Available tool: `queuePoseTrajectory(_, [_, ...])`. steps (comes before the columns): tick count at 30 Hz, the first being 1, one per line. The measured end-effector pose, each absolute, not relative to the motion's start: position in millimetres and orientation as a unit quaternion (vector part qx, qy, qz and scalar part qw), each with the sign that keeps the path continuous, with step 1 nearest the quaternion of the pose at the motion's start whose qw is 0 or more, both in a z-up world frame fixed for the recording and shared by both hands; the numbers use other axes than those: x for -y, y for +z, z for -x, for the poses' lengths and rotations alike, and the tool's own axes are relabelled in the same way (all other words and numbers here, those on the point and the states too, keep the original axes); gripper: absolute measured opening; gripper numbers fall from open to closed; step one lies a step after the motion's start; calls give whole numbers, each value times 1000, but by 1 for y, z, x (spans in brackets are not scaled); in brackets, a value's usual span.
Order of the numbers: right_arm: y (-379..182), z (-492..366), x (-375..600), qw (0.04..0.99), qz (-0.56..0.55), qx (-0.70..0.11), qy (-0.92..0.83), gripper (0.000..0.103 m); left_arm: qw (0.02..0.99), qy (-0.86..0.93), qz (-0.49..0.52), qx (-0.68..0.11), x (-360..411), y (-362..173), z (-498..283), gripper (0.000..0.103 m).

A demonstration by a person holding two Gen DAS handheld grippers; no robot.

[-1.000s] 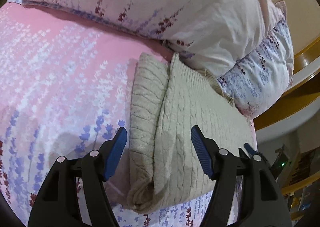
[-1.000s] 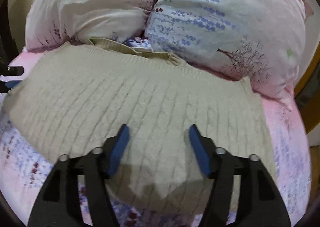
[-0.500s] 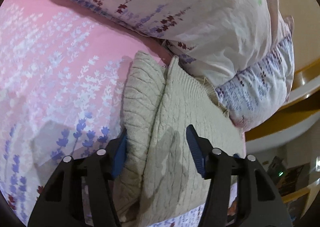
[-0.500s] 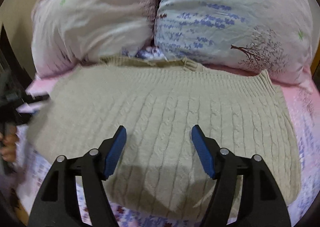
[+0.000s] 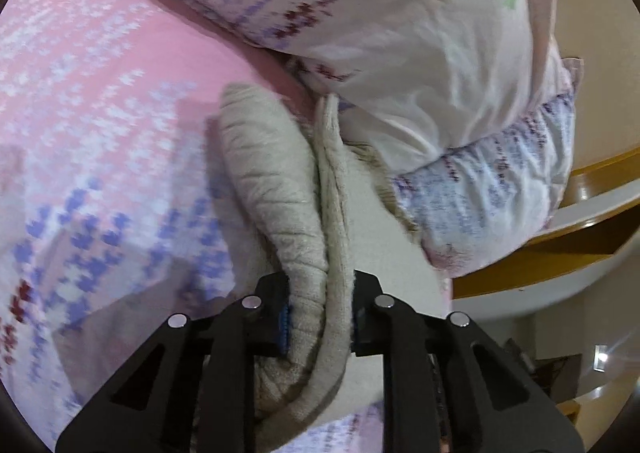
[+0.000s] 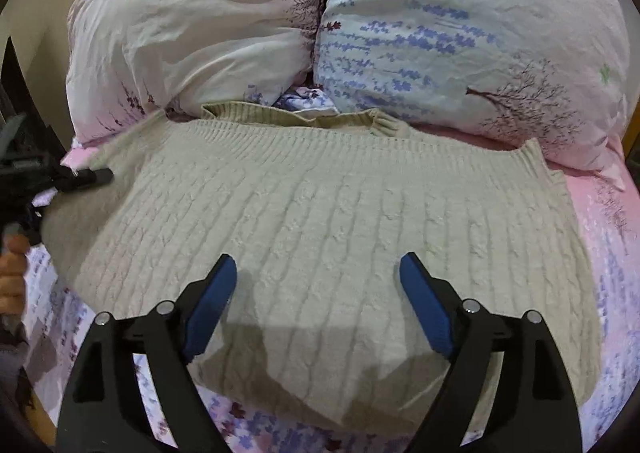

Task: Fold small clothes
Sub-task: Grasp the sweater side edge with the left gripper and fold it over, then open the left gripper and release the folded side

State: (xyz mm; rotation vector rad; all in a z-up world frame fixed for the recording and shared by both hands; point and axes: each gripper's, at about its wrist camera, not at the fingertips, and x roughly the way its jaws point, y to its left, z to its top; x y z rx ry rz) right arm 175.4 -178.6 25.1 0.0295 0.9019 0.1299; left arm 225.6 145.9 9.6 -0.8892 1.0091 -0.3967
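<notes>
A beige cable-knit sweater (image 6: 320, 213) lies spread across a bed covered by a pink sheet printed with white and purple flower sprigs (image 5: 100, 93). In the right wrist view the knit fills the middle of the bed, its ribbed collar (image 6: 288, 117) at the far edge, touching the pillows. Two plump pillows stand against the head of the bed: a pale pink pillow with dark red and purple sprigs (image 6: 192, 25) on the left and a pale blue pillow with purple flowers and a bare-tree print (image 6: 460, 33) on the right, pressed together along a seam.

The left gripper (image 5: 318, 327) has its blue-padded fingers drawn in tight on a bunched fold at the sweater's left edge, the rolled knit squeezed between them and rising away toward the pillows. From the right wrist view this same tool appears as a black shape at the far left of the sweater, with part of a hand (image 6: 12, 273) below it (blurred, so the grip itself is not clear there).

The right gripper (image 6: 318, 305) hangs over the near hem of the sweater with its fingers spread wide and nothing between them; its shadow falls on the knit below.

Beyond the bed, in the left wrist view, a curved wooden bed frame with a white band (image 5: 560, 245) runs along the right, below a plain beige wall (image 5: 592, 33). Dim room clutter sits further right, too blurred to name.
</notes>
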Motion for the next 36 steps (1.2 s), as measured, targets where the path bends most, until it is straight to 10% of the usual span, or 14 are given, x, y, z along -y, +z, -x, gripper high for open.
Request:
queuePoseTrajectory(16, [37, -159, 287, 858, -286, -400, 148, 89, 700, -376, 438, -420, 13, 66, -236, 16])
queuePoseTrajectory(27, [18, -145, 360, 818, -397, -389, 146, 91, 603, -400, 475, -500, 108, 1, -248, 18])
queuePoseTrajectory(29, [14, -146, 364, 807, -413, -394, 150, 91, 586, -415, 487, -497, 107, 3, -251, 28])
queuePoseTrajectory(31, [11, -148, 366, 801, -421, -396, 157, 91, 560, -442, 509, -482, 99, 8, -251, 61])
queuePoseTrajectory(36, [10, -153, 367, 789, -432, -403, 168, 92, 637, -446, 454, -435, 61, 55, -239, 79])
